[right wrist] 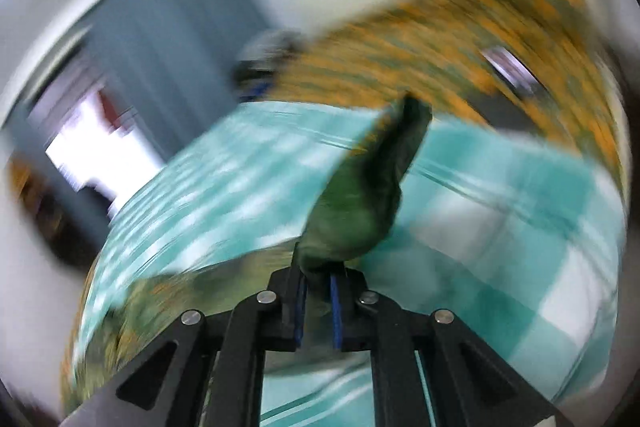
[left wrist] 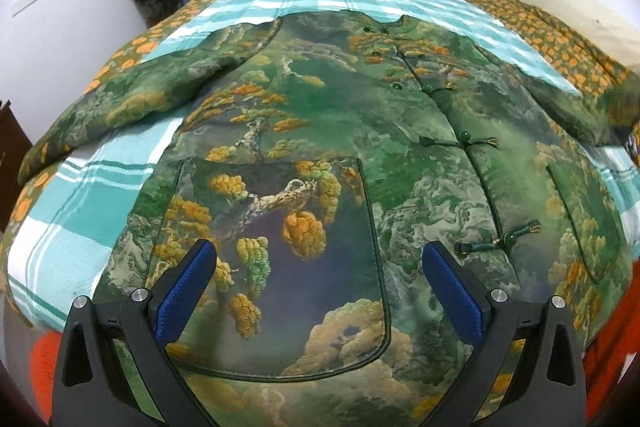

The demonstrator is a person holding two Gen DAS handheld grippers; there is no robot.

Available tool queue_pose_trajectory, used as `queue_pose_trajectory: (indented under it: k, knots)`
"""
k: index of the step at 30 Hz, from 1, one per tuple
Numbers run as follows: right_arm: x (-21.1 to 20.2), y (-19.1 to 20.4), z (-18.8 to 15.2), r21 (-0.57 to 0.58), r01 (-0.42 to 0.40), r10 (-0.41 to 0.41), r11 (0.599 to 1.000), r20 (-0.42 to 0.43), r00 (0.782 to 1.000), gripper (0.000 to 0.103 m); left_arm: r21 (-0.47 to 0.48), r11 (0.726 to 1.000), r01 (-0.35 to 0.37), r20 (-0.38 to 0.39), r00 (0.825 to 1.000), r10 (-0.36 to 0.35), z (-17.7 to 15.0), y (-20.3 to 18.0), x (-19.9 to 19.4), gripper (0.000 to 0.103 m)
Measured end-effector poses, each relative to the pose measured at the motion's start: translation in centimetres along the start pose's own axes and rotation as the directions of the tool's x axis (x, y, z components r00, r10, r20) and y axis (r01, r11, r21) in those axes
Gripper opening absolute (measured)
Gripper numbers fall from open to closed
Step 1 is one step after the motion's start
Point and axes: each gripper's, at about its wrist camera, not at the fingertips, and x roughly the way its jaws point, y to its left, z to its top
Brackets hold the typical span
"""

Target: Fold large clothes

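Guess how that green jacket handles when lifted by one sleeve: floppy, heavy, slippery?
Probably floppy: the jacket drapes over the bed, and its sleeve bunches above the shut right gripper. It looks padded, so likely weighty. The surface seems faintly glossy, maybe slippery.

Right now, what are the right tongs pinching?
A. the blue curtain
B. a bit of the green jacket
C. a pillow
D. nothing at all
B: in the right wrist view the right tongs are squeezed shut on a fold of the green jacket, though the picture is blurry, while the left tongs are open above the jacket's front pocket.
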Motion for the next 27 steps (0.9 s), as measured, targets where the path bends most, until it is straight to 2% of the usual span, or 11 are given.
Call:
queue_pose_trajectory:
  k: [3,7,11,17,20,21,22,23,24,27]
  knots:
    - [-1.8,8.0,-1.0,-0.216,-0.136,0.139,0.967,-0.002,0.990,0.010,-0.009,1.000,0.005,0.008,1.000,-0.005,0.0,0.1,-0.3,0.102]
    - [-2.7,15.3,-5.0,-0.367,-0.260,0.247,0.893,-0.084,0.965,0.010,-0.012,1.000,0.003,0.013,1.000,-0.003,-0.1,0.4,-0.4,0.102]
    - [-1.5,20.1,-10.6,-0.461,-0.335,0.270,0.822,-0.202,0.941,0.009,-0.007,1.000,-0.011,0.005,1.000,0.011,-0.6,0.8,-0.3,0.102]
    - [-0.5,22.6,-18.7,-0.525,-0.394,0.214,0.754,-0.371,0.904,0.010,-0.028,1.000,-0.008,-0.004,1.000,0.007,-0.8,1.4,-0.2,0.102]
    - [-1.0,23.0,-21.0,-0.542,-0.392,0.168,0.744,-0.415,0.894,0.019,-0.030,1.000,-0.006,-0.008,1.000,0.005,-0.7,1.4,-0.1,0.102]
    - [-1.3,23.3,-21.7,-0.538,-0.405,0.161,0.739,-0.442,0.882,0.036,-0.029,1.000,-0.006,-0.009,1.000,0.005,-0.7,1.3,0.0,0.102]
    - [-1.4,23.6,-22.0,-0.536,-0.414,0.157,0.736,-0.459,0.874,0.058,-0.028,1.000,-0.006,-0.011,1.000,0.006,-0.7,1.2,0.0,0.102]
    - [-1.4,23.7,-22.5,-0.531,-0.431,0.161,0.729,-0.480,0.863,0.066,-0.025,1.000,-0.006,-0.012,1.000,0.006,-0.6,1.1,0.1,0.102]
    - [-1.8,23.8,-22.9,-0.531,-0.446,0.164,0.720,-0.494,0.854,0.071,-0.024,1.000,-0.006,-0.013,1.000,0.005,-0.6,1.1,0.1,0.102]
    - [-2.8,23.6,-23.2,-0.530,-0.474,0.161,0.703,-0.531,0.832,0.071,-0.017,1.000,-0.002,-0.010,1.000,0.002,-0.1,0.8,-0.3,0.102]
